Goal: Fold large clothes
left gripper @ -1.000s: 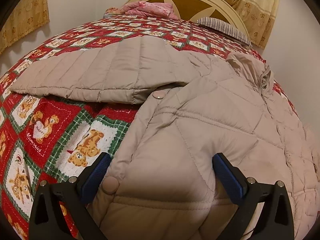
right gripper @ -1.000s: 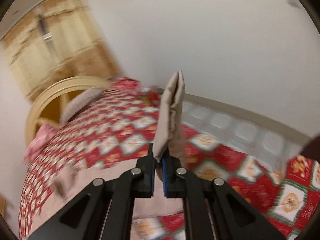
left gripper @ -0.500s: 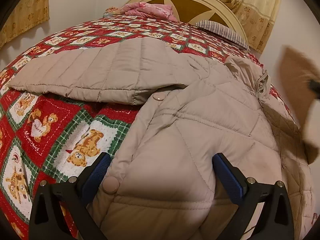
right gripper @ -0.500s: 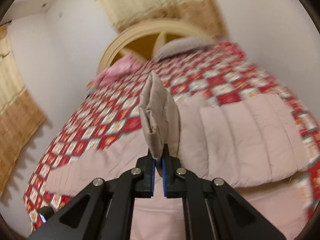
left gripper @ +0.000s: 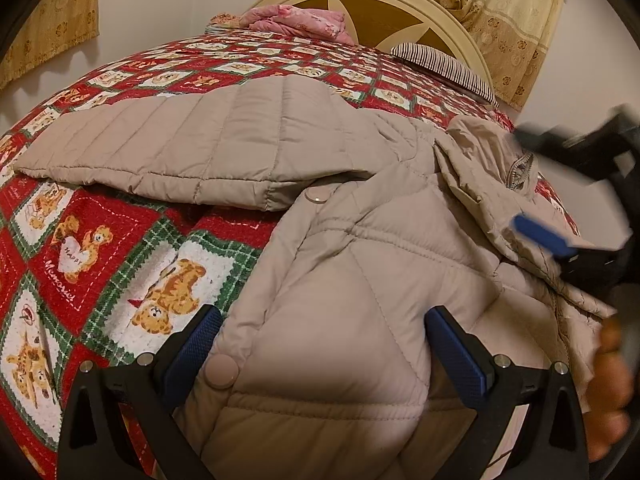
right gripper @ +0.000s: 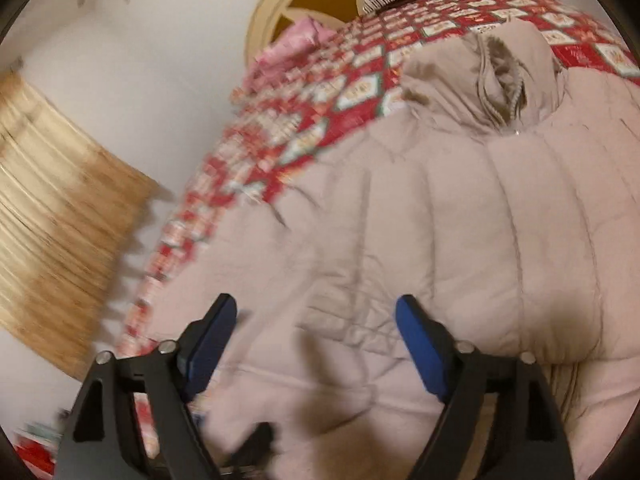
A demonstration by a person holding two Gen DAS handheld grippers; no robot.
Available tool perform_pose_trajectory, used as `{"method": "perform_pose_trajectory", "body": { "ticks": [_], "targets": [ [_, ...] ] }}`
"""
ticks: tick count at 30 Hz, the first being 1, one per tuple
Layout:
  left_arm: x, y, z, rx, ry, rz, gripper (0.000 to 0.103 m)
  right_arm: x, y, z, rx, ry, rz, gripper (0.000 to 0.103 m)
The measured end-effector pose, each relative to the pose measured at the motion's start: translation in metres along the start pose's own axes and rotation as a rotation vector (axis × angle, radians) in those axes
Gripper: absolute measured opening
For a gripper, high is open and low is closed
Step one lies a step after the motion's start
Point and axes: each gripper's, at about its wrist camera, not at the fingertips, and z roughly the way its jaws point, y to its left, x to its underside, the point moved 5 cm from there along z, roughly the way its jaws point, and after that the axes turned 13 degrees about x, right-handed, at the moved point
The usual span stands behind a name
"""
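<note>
Since a second ago our right gripper (right gripper: pixel 316 344) has swung down over the bed and let go of the beige fold it was carrying; its jaws are opening, nothing pinched between them, the cloth lying just beneath. Our left gripper (left gripper: pixel 324 348) has kept its place, jaws spread wide, released, straddling the near hem of the padded beige quilted jacket (left gripper: pixel 360 300); the jacket lies spread on the red and green teddy-bear patterned bedspread (left gripper: pixel 92 248), one sleeve (left gripper: pixel 192 152) stretched away to the left, collar and zip toward the far right; beyond sit a striped pillow (left gripper: pixel 444 68), a pink bundle (left gripper: pixel 296 22) and the cream curved headboard (left gripper: pixel 400 0).
</note>
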Motion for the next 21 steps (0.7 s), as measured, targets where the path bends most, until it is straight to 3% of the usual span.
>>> {"method": "perform_pose_trajectory", "body": {
  "ticks": [1, 3, 4, 5, 7, 9, 12, 13, 16, 19, 21],
  "targets": [
    [0.0, 0.0, 0.0, 0.0, 0.0, 0.0, 0.102, -0.003, 0.0, -0.01, -0.023, -0.014, 0.0, 0.084],
    [0.0, 0.0, 0.0, -0.001, 0.0, 0.0, 0.102, -0.011, -0.003, -0.035, -0.017, -0.076, -0.017, 0.065],
    [0.0, 0.0, 0.0, -0.001, 0.0, 0.001, 0.102, -0.017, -0.008, -0.048, 0.038, -0.114, -0.025, 0.047],
    [0.0, 0.0, 0.0, -0.002, 0.0, 0.001, 0.102, -0.021, -0.016, -0.054, 0.114, -0.134, -0.027, 0.038],
    [0.0, 0.0, 0.0, -0.005, 0.001, 0.004, 0.102, -0.023, -0.031, -0.054, 0.256, -0.139, -0.025, 0.036],
    [0.0, 0.0, 0.001, -0.003, 0.001, 0.003, 0.102, -0.021, -0.042, -0.042, 0.292, -0.113, -0.027, 0.036],
    [0.0, 0.0, 0.001, -0.004, 0.001, 0.003, 0.102, 0.004, -0.042, 0.002, 0.294, 0.004, -0.045, 0.036],
    [0.0, 0.0, 0.001, -0.003, 0.001, 0.002, 0.102, 0.011, -0.041, 0.016, 0.311, 0.026, -0.072, 0.037],
    [0.0, -0.001, 0.001, -0.011, 0.004, 0.007, 0.102, 0.022, -0.018, 0.028, 0.451, -0.03, -0.249, 0.037],
    [-0.001, -0.001, 0.002, -0.013, 0.006, 0.009, 0.102, 0.018, -0.011, 0.023, 0.458, -0.006, -0.289, 0.037],
    [-0.001, -0.001, 0.002, -0.014, 0.006, 0.009, 0.102, 0.013, -0.008, 0.0, 0.417, -0.048, -0.257, 0.037]
  ]
}}
